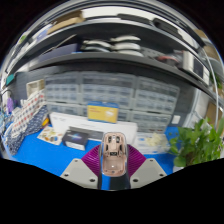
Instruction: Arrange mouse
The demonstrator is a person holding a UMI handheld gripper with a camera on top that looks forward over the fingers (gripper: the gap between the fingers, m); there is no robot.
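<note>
Over on the left a rack (22, 128) stuffed with packets can be seen, sitting by the blue table (45, 150). A white box (75, 127) is parked further back, ahead of the left finger (84, 170), with a yellow label (101, 113) showing on the drawer cabinet (110, 100) behind it. Dead centre, the mouse (114, 152) (beige, pointing away) is pinched between the gripper (114, 172) pads, both purple faces pressed on its flanks, so it's clamped and lifted clear of the table. Off to the right a leafy plant (198, 142) is seen.
</note>
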